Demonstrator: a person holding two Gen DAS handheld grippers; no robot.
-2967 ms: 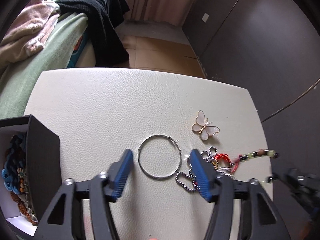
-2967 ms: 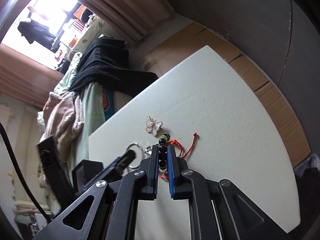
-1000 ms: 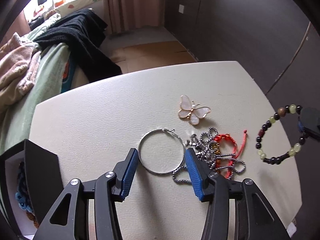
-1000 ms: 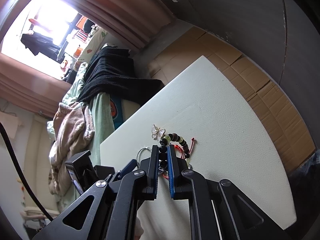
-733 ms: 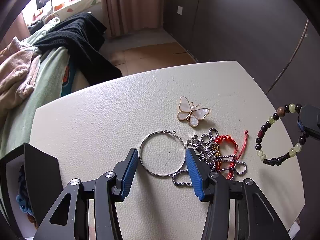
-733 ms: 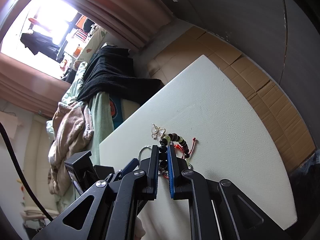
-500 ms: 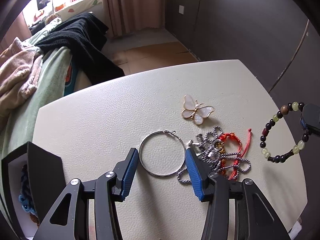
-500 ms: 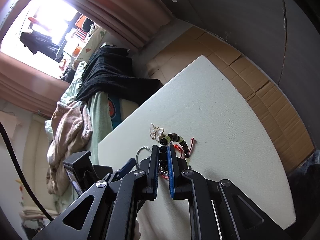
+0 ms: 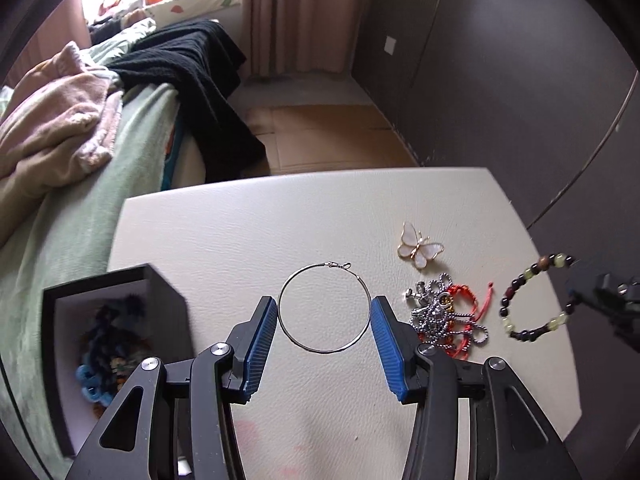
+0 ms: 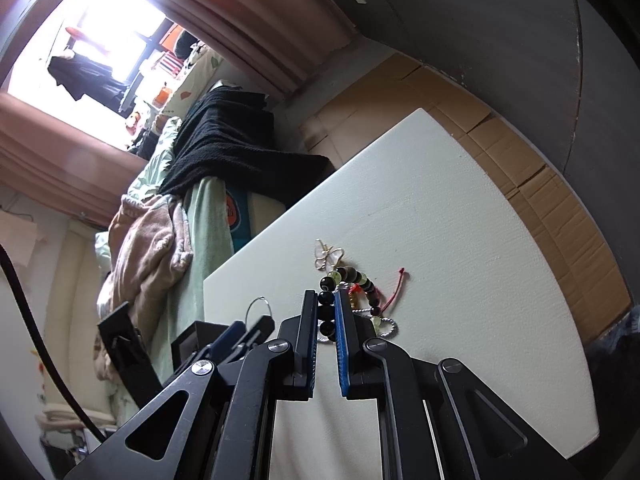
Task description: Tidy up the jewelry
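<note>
Right gripper (image 10: 327,312): clamping the bead bracelet (image 9: 534,298) by one strand; it is hanging free and risking slipping out.
Left gripper (image 9: 324,330): jaws standing apart, holding nothing, hovering over the hoop earring (image 9: 324,307); closing here is risking skidding the thin wire.

- Daylight from the window (image 10: 100,40), upper left in the right wrist view; the pane is overexposed to white, with glare spilling onto the curtain (image 10: 248,32).
- White tabletop (image 9: 240,232) evenly and softly lit; shadows faint and diffuse.
- Dark wall (image 9: 500,80) shows a dull sheen.
- Fisheye distortion bends straight edges; black vignette fills the corners of both views.
- Slight blur on the black box (image 9: 100,340) at the left margin; centre sharp.
</note>
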